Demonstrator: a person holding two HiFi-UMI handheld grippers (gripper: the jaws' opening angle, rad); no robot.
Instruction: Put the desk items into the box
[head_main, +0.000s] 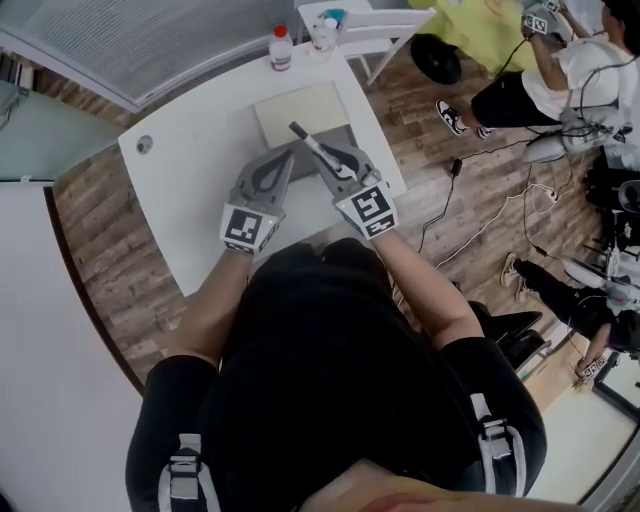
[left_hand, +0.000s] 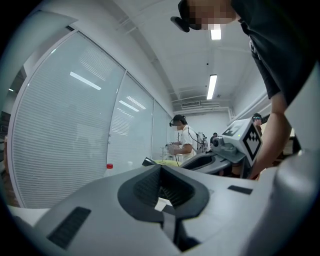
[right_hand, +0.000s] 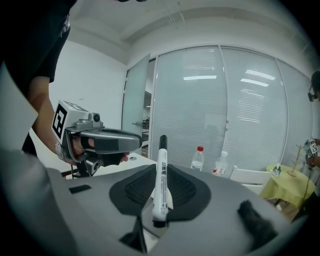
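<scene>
My right gripper (head_main: 325, 158) is shut on a white marker with a black cap (head_main: 318, 152). It holds the marker over the near edge of the open beige box (head_main: 298, 105) on the white table (head_main: 190, 190). In the right gripper view the marker (right_hand: 161, 175) stands upright between the pads of the right gripper (right_hand: 161, 172). My left gripper (head_main: 287, 156) hovers just left of it, its jaws closed with nothing in them. The left gripper view shows the left gripper's (left_hand: 161, 169) pads meeting, and the right gripper (left_hand: 235, 145) close by.
Two plastic bottles (head_main: 282, 47) (head_main: 322, 35) stand at the table's far edge, with a white chair (head_main: 385, 30) behind them. A round cable hole (head_main: 145, 145) is at the table's left. People and cables (head_main: 470, 230) fill the floor to the right.
</scene>
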